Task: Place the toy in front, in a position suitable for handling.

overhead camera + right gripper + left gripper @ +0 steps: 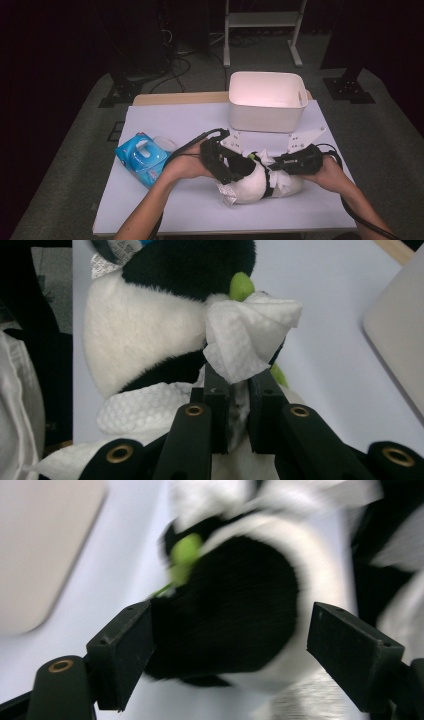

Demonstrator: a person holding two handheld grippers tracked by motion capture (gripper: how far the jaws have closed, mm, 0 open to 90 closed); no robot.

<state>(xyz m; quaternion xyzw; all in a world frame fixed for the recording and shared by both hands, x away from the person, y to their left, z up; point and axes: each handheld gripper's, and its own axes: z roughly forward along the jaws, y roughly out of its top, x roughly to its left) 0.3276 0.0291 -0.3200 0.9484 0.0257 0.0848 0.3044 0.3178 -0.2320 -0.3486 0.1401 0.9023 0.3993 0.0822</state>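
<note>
A black and white plush toy (250, 186) with a small green part (184, 555) lies on the white table cover (165, 200) at front centre. My left gripper (235, 167) is open, and its jaws straddle the toy's black patch (235, 605). In its own view the left gripper (237, 655) shows wide open, the image blurred. My right gripper (239, 385) is shut on a crumpled white wipe (250, 335), held against the toy beside the green part (241, 286). From above, the right gripper (272, 162) comes in from the right with the wipe (264, 157) at its tip.
A blue pack of wipes (141, 157) lies at the left of the cover. A white bin (267, 100) stands at the back centre, close behind both grippers; its wall shows as bin (45, 545) and bin (400, 340). More white tissue (135, 412) lies against the toy.
</note>
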